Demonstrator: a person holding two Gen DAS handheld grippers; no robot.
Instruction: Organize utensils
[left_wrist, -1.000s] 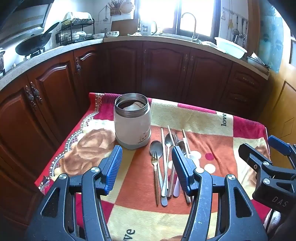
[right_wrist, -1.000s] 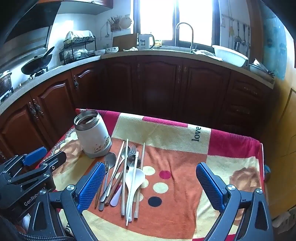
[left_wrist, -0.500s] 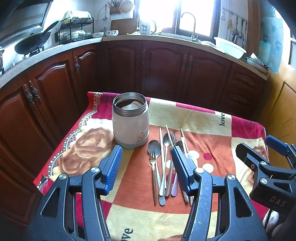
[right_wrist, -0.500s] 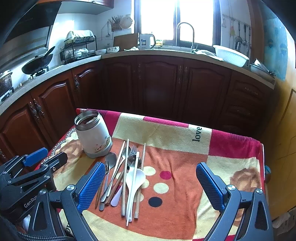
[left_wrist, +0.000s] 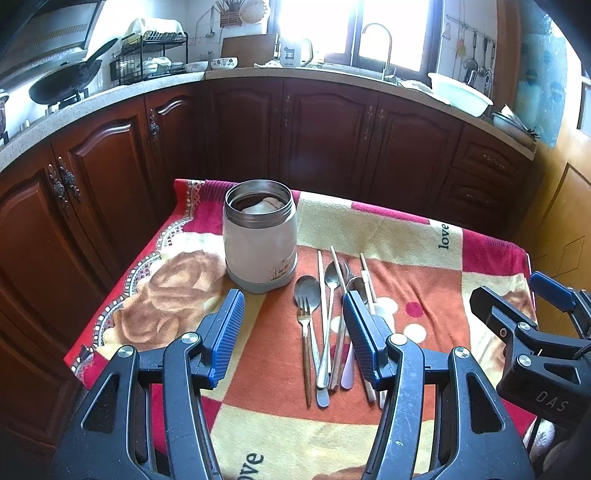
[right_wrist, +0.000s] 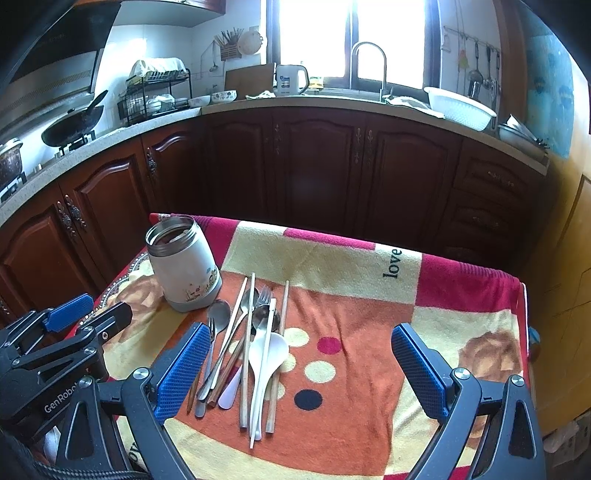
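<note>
**Q:** Kitchen setting, I gather. What lies nearest the cameras?

**A:** Nearest are the two grippers, both above the near edge of a desk (right_wrist: 461, 295) draped in a red, orange and cream blanket (left_wrist: 399, 229). The left gripper (left_wrist: 293, 328) has its blue-padded jaws spread wide with nothing between them. The right gripper (right_wrist: 301, 369) also has its jaws wide apart and holds nothing.

**Q:** Where are the utensils?

**A:** I will place everything from the jar (left_wrist: 260, 236), a white steel-rimmed container standing upright and uncovered on the blanket. Just to the right of the jar and nearer the cameras, a bundle of utensils (right_wrist: 243, 343) lies flat, lengthwise towards the viewer. It includes a metal spoon (left_wrist: 307, 291) closest to the jar's base, a fork (left_wrist: 304, 332) partly over it, a white ladle-shaped spoon (right_wrist: 267, 350), and chopsticks (right_wrist: 245, 347). Several overlap, so I cannot give an exact count.

**Q:** And beyond the jar?

**A:** Behind the jar run dark wooden cabinets (right_wrist: 317, 166) under a pale countertop. Far to the jar's left sits a black wok (left_wrist: 62, 77). Behind and to its right, a tap (right_wrist: 369, 66) stands before a bright window, with a white basin (right_wrist: 458, 107) further right.
</note>
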